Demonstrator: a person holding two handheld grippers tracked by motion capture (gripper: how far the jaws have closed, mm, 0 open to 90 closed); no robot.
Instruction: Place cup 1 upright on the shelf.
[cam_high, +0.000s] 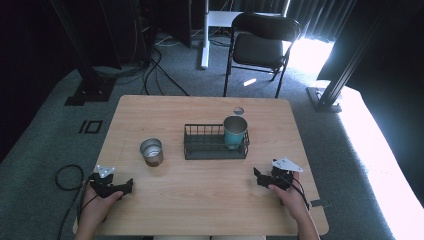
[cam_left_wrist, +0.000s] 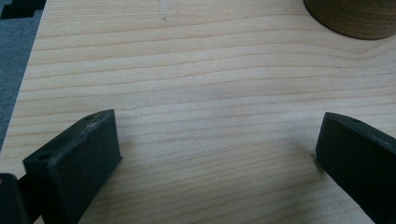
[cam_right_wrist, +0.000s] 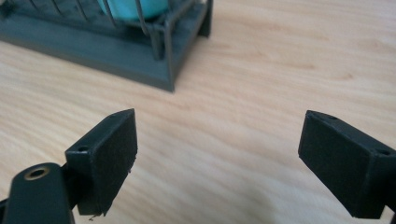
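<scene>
At desk's near edge: left claw (cam_high: 129, 186) & right claw (cam_high: 257, 175), both wide apart, empty. Brown-sided metal cup (cam_high: 151, 151) loose on light wooden desk (cam_high: 200, 200); teal metal cup (cam_high: 234, 131) already racked in black wire basket (cam_high: 200, 150). Approx. half done.

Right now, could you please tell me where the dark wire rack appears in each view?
High view: the wire rack sits mid-table, with the teal cup standing in its right end.
Left gripper view: the rack is not in it.
Right gripper view: the rack's corner is at top left, beyond the open tongs.
Shared landmark: the wooden table.
</scene>
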